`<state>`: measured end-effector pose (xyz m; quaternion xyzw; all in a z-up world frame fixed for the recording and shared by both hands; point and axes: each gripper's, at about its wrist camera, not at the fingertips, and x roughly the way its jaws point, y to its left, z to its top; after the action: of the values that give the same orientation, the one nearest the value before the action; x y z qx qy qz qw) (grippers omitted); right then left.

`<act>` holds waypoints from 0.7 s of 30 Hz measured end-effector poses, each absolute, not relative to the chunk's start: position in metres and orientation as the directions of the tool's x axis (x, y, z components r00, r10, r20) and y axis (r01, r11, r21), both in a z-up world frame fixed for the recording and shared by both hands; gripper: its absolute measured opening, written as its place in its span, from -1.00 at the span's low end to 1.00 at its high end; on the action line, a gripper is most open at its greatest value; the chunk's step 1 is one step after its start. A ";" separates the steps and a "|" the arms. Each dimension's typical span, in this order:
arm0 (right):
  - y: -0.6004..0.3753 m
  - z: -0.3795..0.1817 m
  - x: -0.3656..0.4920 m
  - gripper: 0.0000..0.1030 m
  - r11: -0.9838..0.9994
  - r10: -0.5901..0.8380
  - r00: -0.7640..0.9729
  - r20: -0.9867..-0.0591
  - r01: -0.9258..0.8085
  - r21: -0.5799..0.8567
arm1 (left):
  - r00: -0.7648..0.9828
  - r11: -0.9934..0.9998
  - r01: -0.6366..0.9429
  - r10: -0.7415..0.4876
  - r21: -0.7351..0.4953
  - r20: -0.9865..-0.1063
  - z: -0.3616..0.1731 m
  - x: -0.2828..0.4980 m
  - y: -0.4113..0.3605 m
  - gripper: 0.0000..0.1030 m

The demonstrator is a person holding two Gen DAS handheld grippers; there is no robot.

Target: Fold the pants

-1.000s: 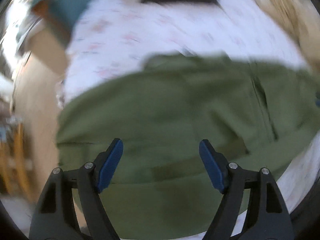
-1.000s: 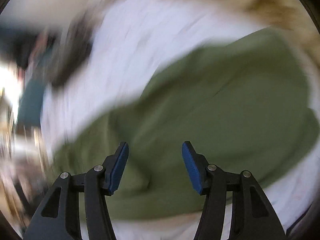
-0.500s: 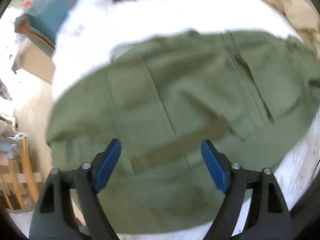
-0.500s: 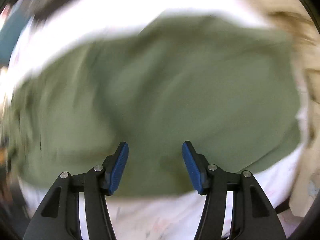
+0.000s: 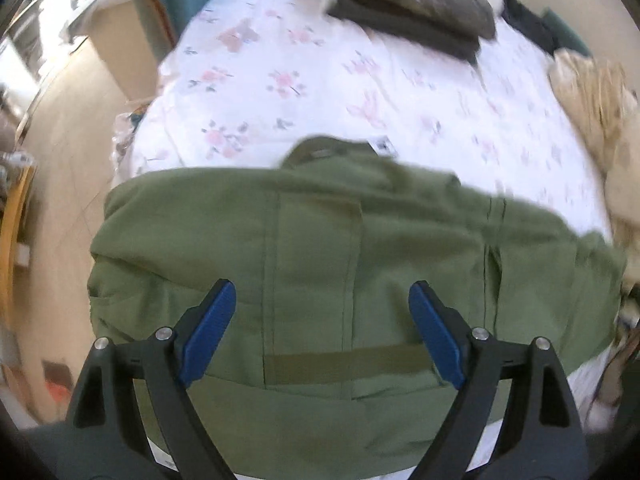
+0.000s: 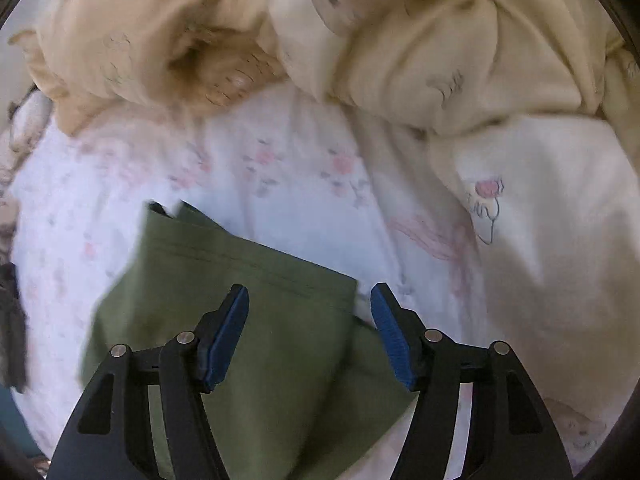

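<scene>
L gripper: jaws wide apart, just been opening over the last sec; only flat cloth lies below the gap, pads press on nothing. Empty.

R gripper: jaws apart, also just been opening; nothing clamped. Cloth edge sits under the gap, not pinched.

Change vs 1 s ago: R wrist view swung from a frame full of green to the garment's end. Now it looks at one hemmed corner of the pants, lower centre of frame, w/ cream blanket filling the top. L view much as before, slightly higher over the middle, waistband tab showing at mid-frame top edge of the cloth.

Reading: pants lie flat across the bedsheet, spread lower half of L frame. Both grippers let go, so I judge a fold or smoothing step finished and R is lining up on the hem for the next grab.

Edges/room:
- L view: bed edge runs down frame left, floor beyond; pants' left end close to that edge.
- Open sheet above the pants up to the folded dark stack, top centre. Room to fold upward.
- R view: hem corner free on sheet, blanket near on right and top. Tight that side, may snag.
</scene>
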<state>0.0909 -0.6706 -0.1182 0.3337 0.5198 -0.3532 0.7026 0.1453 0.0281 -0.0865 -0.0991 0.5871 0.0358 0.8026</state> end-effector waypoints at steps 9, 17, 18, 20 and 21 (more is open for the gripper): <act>-0.612 -0.058 0.103 -0.97 0.725 -0.345 0.304 -0.888 0.687 -0.047 | 0.269 0.958 -0.191 -0.157 -0.213 -0.950 -0.091 0.152 0.028 0.67; -0.619 -0.069 0.078 -0.97 0.629 -0.422 -0.032 -0.906 0.709 -0.318 | 0.248 0.942 -0.162 -0.249 -0.294 -0.936 -0.081 0.139 0.018 0.67; -0.623 -0.085 0.075 -0.97 0.632 -0.373 -0.054 -0.926 0.717 -0.296 | 0.255 0.943 -0.156 -0.250 -0.295 -0.934 -0.079 0.139 0.018 0.67; -0.630 -0.107 0.070 -0.95 0.617 -0.296 -0.114 -0.948 0.735 -0.281 | 0.261 0.948 -0.156 -0.232 -0.278 -0.937 -0.079 0.139 0.020 0.67; -0.632 -0.111 0.071 -0.94 0.618 -0.278 -0.127 -0.952 0.735 -0.278 | 0.260 0.948 -0.166 -0.222 -0.270 -0.940 -0.081 0.139 0.023 0.67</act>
<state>0.0705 -0.6315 -0.1110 0.1796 0.6362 -0.3983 0.6359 0.1389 0.0230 -0.0808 -0.1595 0.6082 -0.0183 0.7774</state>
